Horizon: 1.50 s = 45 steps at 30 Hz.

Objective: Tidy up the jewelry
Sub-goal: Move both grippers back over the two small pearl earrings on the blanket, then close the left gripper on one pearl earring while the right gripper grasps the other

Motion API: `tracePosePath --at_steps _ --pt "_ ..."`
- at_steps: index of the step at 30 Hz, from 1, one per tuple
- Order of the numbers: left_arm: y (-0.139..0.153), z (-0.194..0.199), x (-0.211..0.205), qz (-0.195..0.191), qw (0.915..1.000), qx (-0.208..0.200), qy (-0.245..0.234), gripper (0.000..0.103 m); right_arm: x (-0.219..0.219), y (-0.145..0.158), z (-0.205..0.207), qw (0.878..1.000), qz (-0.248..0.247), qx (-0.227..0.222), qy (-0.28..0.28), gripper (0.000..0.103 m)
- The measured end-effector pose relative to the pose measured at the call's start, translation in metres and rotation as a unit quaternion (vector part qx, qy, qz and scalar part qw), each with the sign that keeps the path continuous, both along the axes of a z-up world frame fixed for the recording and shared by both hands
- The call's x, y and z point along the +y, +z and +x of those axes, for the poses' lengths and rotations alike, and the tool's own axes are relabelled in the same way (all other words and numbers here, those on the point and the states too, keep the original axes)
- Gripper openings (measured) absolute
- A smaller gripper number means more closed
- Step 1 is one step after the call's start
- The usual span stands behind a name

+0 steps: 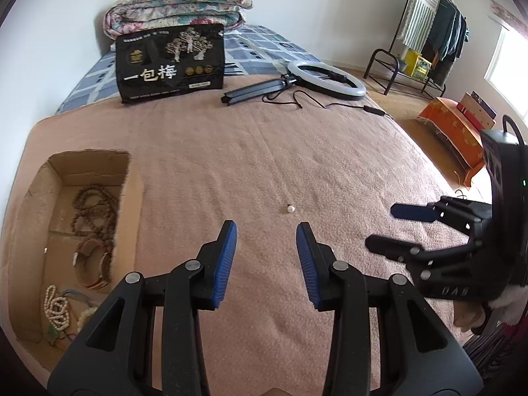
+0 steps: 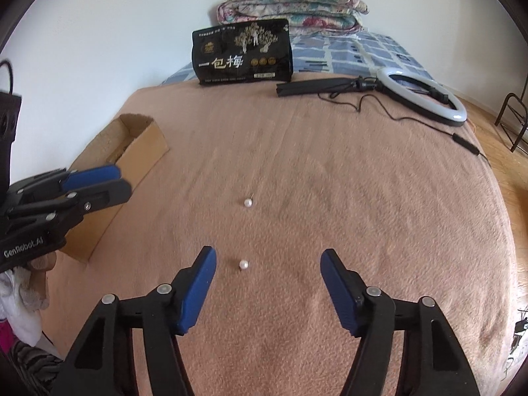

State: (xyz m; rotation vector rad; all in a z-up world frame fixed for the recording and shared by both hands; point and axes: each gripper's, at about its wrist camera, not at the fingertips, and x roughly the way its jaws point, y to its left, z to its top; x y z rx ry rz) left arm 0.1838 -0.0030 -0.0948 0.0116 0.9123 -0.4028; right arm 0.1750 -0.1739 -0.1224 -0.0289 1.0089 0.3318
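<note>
The left gripper [image 1: 266, 227], black-armed with blue ribbed pads, hangs over the pink-brown fleece blanket [image 1: 264, 151] with its jaws partly spread and nothing between them. Just ahead of its tips, slightly right, lies 1 small white pearl earring [image 1: 290, 209], apart from both pads. The right gripper [image 2: 268, 257] stands wider apart, also empty; a second small white pearl [image 2: 243, 264] lies on the blanket between its pads, nearer the left one and touching neither. The first pearl [image 2: 248, 202] sits farther ahead of it.

Hard to read: the thin post on each pearl is barely visible. In the left wrist view the second pearl is hidden. The right gripper [image 1: 389, 227] shows there only side-on, at the right edge, and the hand behind it is mostly cut off.

To the left of the left gripper sits an open brown cardboard box [image 1: 132, 198], its near end covered by the gripper's arm. Inside lie a brown wooden bead strand [image 1: 94, 211], a brown-strapped wristwatch [image 1: 90, 264] and a white bead necklace [image 1: 56, 307]; the greenish bits under it cannot be made out.

Ahead of both grippers the blanket is bare up to a black snack bag with white characters [image 2: 242, 52], a white ring light on a folded black tripod [image 2: 425, 97] with its cord, and a folded floral quilt [image 2: 290, 0] at the wall. The bed's edge drops to wooden floor at the right.
</note>
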Motion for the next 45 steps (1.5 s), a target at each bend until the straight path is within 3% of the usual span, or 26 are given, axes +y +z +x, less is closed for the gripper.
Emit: tracePosePath --at_steps 8,11,26,45 --pt "-0.023 0.019 -0.028 0.007 0.9994 0.016 -0.028 0.037 0.014 -0.018 -0.002 0.999 -0.012 0.011 0.03 0.048" --pt "-0.035 0.029 -0.034 0.008 0.999 0.027 -0.034 0.031 0.013 -0.025 0.0 0.999 -0.009 0.018 0.03 0.044" --pt "-0.076 0.063 -0.053 0.014 0.9973 0.053 -0.049 0.031 0.013 -0.045 0.008 0.998 -0.002 0.029 0.052 0.037" --pt "-0.097 0.079 -0.069 0.027 0.9966 0.054 -0.056 0.027 0.023 -0.05 0.01 0.997 -0.011 0.019 0.07 0.023"
